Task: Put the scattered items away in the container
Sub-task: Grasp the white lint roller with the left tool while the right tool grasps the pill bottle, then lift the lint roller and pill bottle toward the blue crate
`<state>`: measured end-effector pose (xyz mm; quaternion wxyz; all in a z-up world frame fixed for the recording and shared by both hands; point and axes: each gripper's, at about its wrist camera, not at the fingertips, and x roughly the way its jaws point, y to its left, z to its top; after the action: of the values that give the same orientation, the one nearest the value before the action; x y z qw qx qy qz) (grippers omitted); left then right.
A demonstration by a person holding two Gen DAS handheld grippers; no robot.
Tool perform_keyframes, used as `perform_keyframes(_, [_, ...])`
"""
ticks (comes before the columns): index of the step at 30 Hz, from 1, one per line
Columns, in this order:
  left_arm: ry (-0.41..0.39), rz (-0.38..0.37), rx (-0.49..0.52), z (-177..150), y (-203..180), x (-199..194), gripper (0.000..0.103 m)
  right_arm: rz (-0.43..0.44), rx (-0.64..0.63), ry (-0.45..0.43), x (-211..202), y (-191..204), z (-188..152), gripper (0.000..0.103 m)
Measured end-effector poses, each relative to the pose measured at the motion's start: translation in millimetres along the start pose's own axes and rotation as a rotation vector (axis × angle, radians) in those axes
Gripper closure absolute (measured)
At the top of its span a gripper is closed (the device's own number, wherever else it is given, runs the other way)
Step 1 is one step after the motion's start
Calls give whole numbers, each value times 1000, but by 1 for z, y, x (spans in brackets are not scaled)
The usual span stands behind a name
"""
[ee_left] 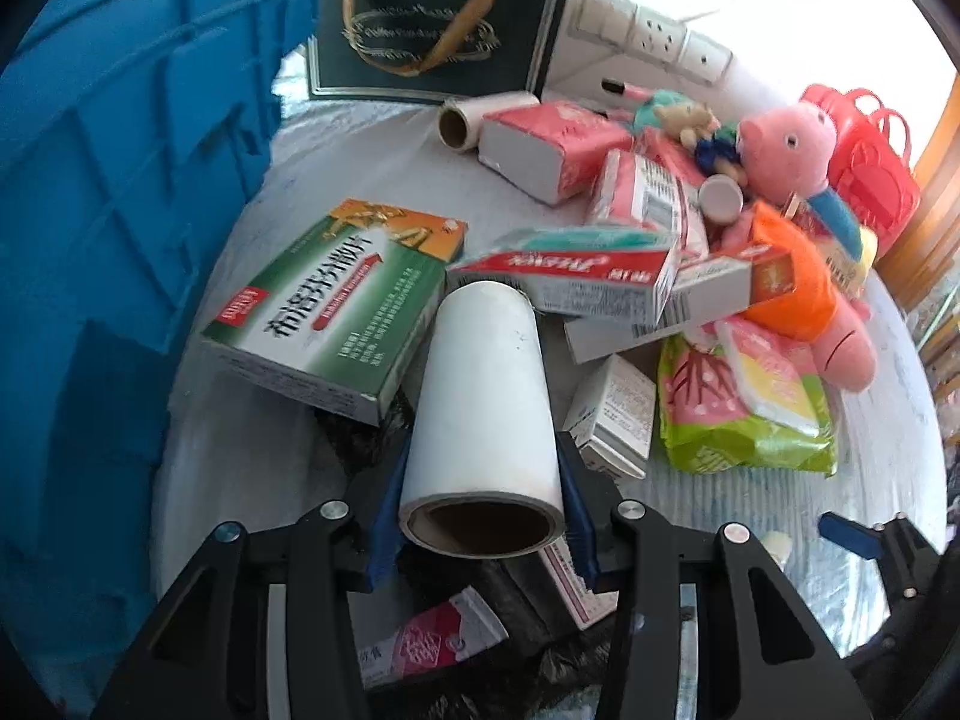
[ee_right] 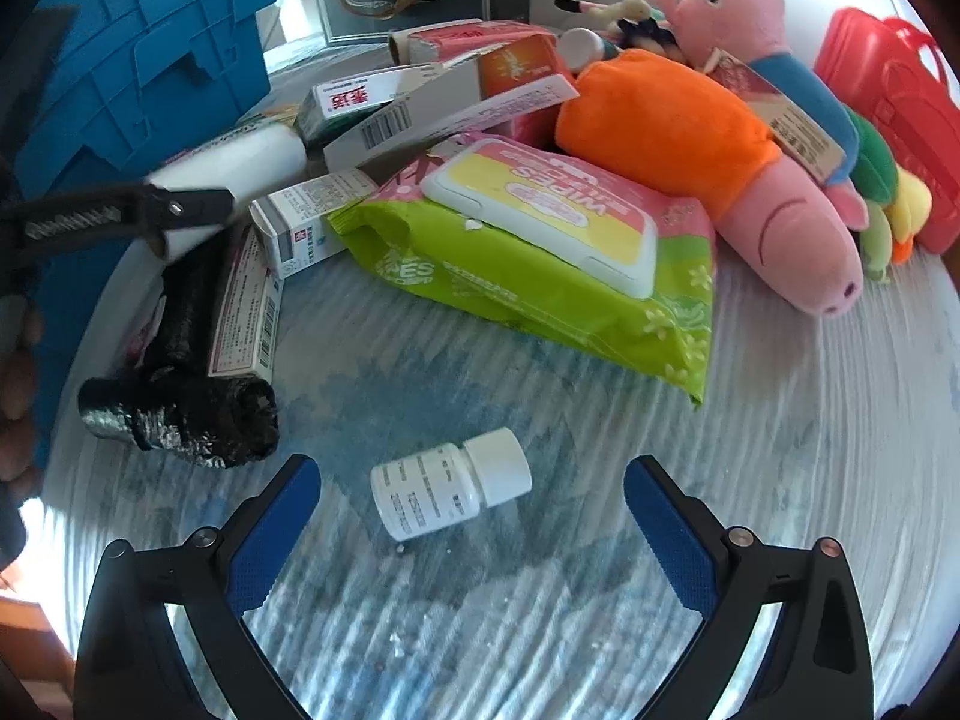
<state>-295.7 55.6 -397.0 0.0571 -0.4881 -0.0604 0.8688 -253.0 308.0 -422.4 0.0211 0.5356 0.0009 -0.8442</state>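
My left gripper (ee_left: 483, 468) is shut on a white roll (ee_left: 483, 414) and holds it above the table, next to the blue container (ee_left: 120, 180). The roll and left gripper also show in the right wrist view (ee_right: 240, 180). My right gripper (ee_right: 471, 480) is open, its blue pads on either side of a small white pill bottle (ee_right: 447, 489) lying on the table, apart from it. Scattered items lie beyond: a green medicine box (ee_left: 336, 306), toothpaste boxes (ee_left: 570, 276), a wipes pack (ee_right: 540, 252), a pink pig plush (ee_right: 780, 138).
A black bag roll (ee_right: 180, 402) and a slim box (ee_right: 249, 306) lie left of the bottle. A red toy basket (ee_right: 888, 102) stands at the right, a dark gift box (ee_left: 432, 36) and wall sockets (ee_left: 654, 36) at the back.
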Motion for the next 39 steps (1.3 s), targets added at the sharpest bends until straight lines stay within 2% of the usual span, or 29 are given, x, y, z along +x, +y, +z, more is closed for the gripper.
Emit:
perform_keyframes(2, [-14, -3, 2, -1, -1, -7, 59, -10, -15, 13, 3, 2, 0, 6])
perform_keyframes(5, [-24, -8, 11, -4, -4, -17, 59, -8, -33, 33, 5, 3, -1, 21])
perform_keyframes(7, [-28, -12, 13, -5, -7, -22, 59, 1, -41, 43, 5, 4, -3, 39])
perform_keyframes(9, [-27, -16, 21, -7, -8, -26, 59, 5, -40, 37, 1, 4, -4, 49])
perform_keyframes(19, [-39, -12, 43, -15, -16, -46, 59, 41, 0, 11, -20, -5, -9, 49])
perform_keyframes(33, [-86, -27, 69, -12, -37, -85, 59, -17, 64, -26, -79, -31, -12, 49])
perform_keyframes(39, [-107, -44, 106, -7, -54, -111, 59, -59, 144, -43, -116, -52, -30, 49])
